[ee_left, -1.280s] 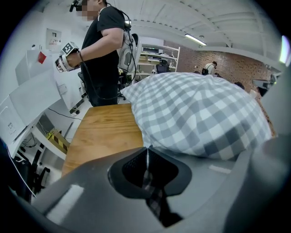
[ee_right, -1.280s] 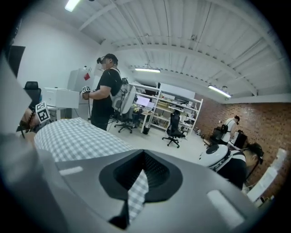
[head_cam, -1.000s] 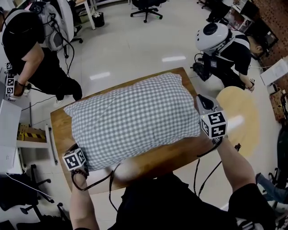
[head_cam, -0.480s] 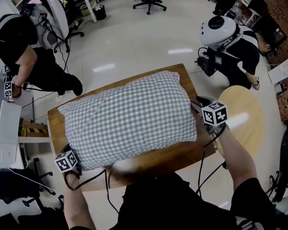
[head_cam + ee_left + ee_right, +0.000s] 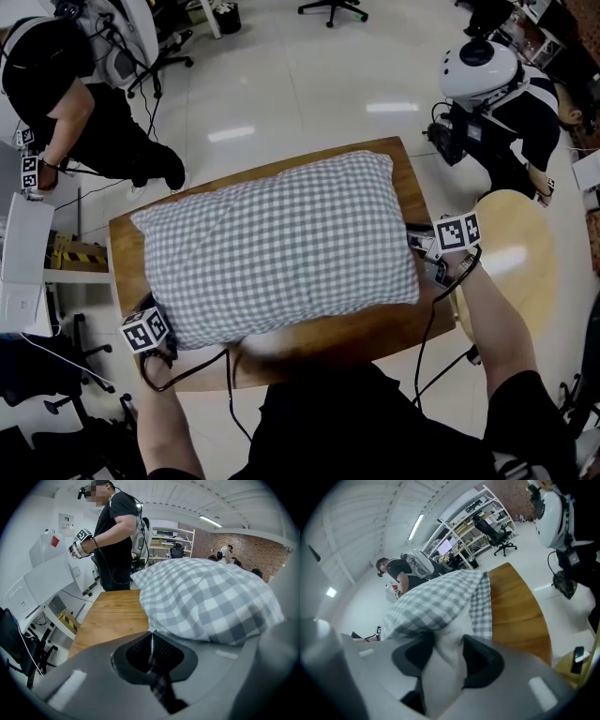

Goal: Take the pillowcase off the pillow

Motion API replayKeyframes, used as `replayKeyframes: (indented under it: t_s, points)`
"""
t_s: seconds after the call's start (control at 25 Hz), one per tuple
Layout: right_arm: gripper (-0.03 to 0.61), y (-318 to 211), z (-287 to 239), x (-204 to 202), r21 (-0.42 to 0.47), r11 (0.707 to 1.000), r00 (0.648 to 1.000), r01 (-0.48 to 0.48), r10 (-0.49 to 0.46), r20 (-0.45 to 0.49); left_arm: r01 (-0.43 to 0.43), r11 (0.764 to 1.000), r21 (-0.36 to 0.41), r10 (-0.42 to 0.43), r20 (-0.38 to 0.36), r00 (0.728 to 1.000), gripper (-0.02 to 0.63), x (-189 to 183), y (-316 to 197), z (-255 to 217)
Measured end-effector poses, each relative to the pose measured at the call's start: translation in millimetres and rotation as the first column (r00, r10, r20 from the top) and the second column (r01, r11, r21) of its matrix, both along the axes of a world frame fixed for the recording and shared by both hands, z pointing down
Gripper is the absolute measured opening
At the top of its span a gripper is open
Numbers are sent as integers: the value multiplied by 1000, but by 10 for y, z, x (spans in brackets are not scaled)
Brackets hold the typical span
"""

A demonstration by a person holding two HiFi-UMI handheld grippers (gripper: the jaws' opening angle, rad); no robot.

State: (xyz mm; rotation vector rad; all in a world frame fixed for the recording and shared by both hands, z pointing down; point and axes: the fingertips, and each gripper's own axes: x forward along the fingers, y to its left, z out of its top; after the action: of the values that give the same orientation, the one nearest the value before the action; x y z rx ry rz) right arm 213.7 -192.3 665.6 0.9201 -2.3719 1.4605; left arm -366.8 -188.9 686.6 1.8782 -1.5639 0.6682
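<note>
**Change in state.** The right tongs (image 5: 447,644) have come down to the 3 o'clock end of the pillow (image 5: 281,248), and their jaws have just been opening. In the right gripper view the jaws now stand well apart. The white end of the pillow bulges into the gap between them, where it pokes out of the open mouth of the pillowcase (image 5: 480,602). The white cloth lies against both pads, but I judge this as contact only, not a clamp.

**Left side.** The left tongs (image 5: 151,637) sit at the 8 o'clock corner of the pillow, as they did a second ago. Their jaws are closed tight on a thin fold of the checked pillowcase, which runs down between the pads in the left gripper view.

**Location of the work.** The pillow lies flat across the middle of the counter (image 5: 375,328). It sits a little lower and squarer than it did a second ago, and it is fully covered except at the 3 o'clock mouth.

**Meaning for the task.**
1. The case is anchored at one corner.
2. The bare pillow is lined up inside the opposite jaws.
3. I judge that closing the right tongs on the white end comes next, then drawing the two apart.
4. If the right pads also catch the checked flap, the case will travel with the pillow.
</note>
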Motion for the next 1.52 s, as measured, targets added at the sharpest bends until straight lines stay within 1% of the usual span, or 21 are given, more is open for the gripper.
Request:
replayKeyframes:
  t_s: [0.04, 0.08, 0.12, 0.16, 0.2, 0.24, 0.28, 0.44, 0.56, 0.64, 0.72, 0.88, 1.04, 1.24, 1.52]
  points:
    - [133, -6, 9, 55, -1, 1000, 1000, 9, -9, 5, 1, 1000, 4, -1, 7, 1000, 8, 87, 4, -25]
    - [76, -15, 28, 203, 6, 1000, 1000, 18, -18, 1, 1, 1000, 8, -1, 19, 1000, 8, 257, 3, -33]
    - [43, -17, 68, 434, 20, 1000, 1000, 24, -23, -14, -2, 1000, 12, 1, 36, 999, 8, 493, 2, -11]
    - [34, -7, 128, 691, 37, 999, 999, 25, -24, -37, -5, 1000, 16, 4, 54, 999, 8, 735, 5, 41]
    - [29, 4, 191, 908, 57, 998, 998, 23, -19, -67, -5, 1000, 21, 4, 71, 997, 8, 914, 10, 104]
    - [26, 2, 236, 1044, 76, 997, 995, 17, -9, -102, -2, 1000, 27, 0, 85, 996, 8, 995, 9, 155]
    - [25, -20, 244, 1105, 94, 996, 991, 8, 5, -135, 6, 999, 34, -9, 96, 995, 8, 986, 1, 177]
    - [20, -141, 27, 1154, 189, 982, 969, -27, 72, -238, 63, 996, 56, -69, 117, 991, 5, 711, 4, 95]
    - [18, -119, -58, 1189, 240, 970, 946, -47, 121, -300, 77, 996, 52, -82, 113, 990, 5, 632, 59, 94]
    - [18, -94, -110, 1239, 274, 960, 930, -65, 158, -332, 98, 993, 58, -104, 98, 990, 5, 602, 110, 108]
    - [17, -74, -170, 1310, 298, 950, 915, -91, 197, -351, 107, 992, 67, -113, 91, 989, 5, 566, 139, 102]
    - [17, -40, -252, 1443, 313, 940, 890, -134, 253, -379, 143, 988, 61, -148, 70, 987, 5, 438, 200, 70]
    - [17, 4, -317, 1564, 327, 933, 874, -151, 280, -397, 153, 986, 69, -157, 60, 986, 6, 416, 230, 26]
    - [17, 6, -431, 1699, 350, 919, 856, -184, 324, -402, 164, 982, 95, -166, 17, 986, 6, 391, 179, -67]
    - [17, -4, -533, 1822, 380, 903, 837, -200, 359, -413, 208, 974, 91, -208, -8, 978, 6, 340, 153, -118]
